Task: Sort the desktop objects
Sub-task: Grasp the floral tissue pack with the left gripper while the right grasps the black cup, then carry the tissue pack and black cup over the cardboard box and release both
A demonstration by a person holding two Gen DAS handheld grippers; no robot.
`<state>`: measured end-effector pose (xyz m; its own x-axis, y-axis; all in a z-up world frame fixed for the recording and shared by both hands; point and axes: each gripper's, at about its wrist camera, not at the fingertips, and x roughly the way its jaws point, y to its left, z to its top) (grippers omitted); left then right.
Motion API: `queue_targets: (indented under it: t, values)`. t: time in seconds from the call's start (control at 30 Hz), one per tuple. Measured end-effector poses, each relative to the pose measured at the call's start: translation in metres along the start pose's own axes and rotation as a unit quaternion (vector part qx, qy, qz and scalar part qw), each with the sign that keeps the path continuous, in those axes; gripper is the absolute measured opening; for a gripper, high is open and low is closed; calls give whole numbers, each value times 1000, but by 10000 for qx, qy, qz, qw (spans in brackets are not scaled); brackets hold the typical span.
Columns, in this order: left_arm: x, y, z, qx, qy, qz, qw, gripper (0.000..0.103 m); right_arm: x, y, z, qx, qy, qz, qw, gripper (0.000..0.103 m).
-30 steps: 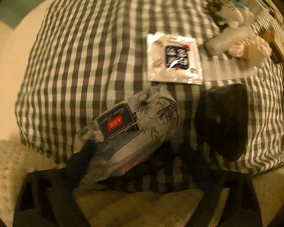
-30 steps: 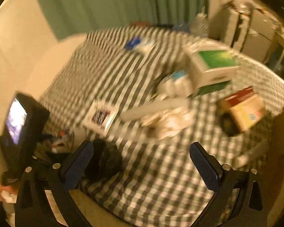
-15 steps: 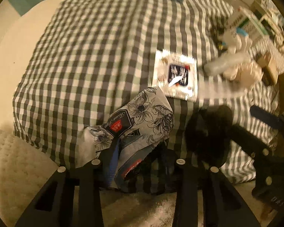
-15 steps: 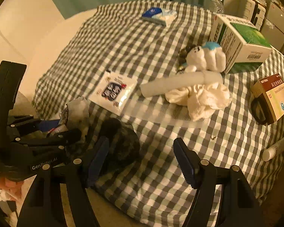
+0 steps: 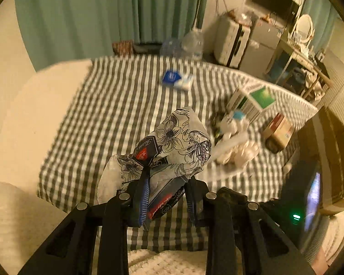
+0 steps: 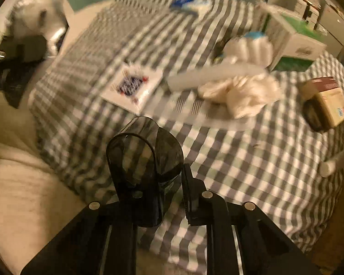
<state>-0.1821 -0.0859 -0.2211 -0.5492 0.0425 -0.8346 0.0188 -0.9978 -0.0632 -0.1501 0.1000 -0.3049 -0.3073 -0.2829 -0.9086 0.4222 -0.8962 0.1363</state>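
Your left tongs (image 5: 166,197) grip the tissue pack (image 5: 172,146), lifted above the tabletop's (image 5: 117,105) near edge. Right tongs (image 6: 157,190) pinch the dark cup (image 6: 146,153) there. Carry step; next, pick a drop spot for each.

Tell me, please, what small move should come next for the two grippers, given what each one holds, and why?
Probably carry both items toward one open patch of the checked cloth and set them down. The left gripper is shut on the floral tissue pack, lifted clear of the table, and the right gripper grips the dark translucent cup. Neither has been placed yet.
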Motion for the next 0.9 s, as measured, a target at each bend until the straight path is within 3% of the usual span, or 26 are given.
queue_targets:
  t: [0.1, 0.2, 0.33, 0.4, 0.53, 0.63, 0.8, 0.9]
  values:
    - [-26, -4, 4, -103, -492, 7, 9987, 28, -48, -5, -11, 22, -467, -254, 9986, 16]
    - [-61, -21, 7, -33, -1121, 137, 9936, 28, -110, -6, -15, 66, -1303, -390, 9907, 16]
    - [-126, -38, 3, 27, -1863, -52, 9825, 28, -201, 2, -22, 128, -2621, -650, 9628, 16]
    - [-161, -46, 0, -21, -2149, -145, 9765, 28, -230, 3, -25, 170, -2942, -652, 9534, 16]
    - [-213, -66, -4, 81, -2584, -127, 9659, 28, -296, -1, -54, 136, -3859, -792, 9190, 16]
    - [-231, -87, -6, 254, -2763, -51, 9607, 28, -314, -12, -65, 271, -4078, -772, 9094, 16]
    - [-237, -114, -3, 463, -2751, -59, 9603, 28, -319, -27, -69, 395, -4085, -802, 9084, 16]
    - [-236, -132, 1, 550, -2755, -96, 9597, 28, -327, -35, -75, 311, -4033, -1074, 9082, 16]
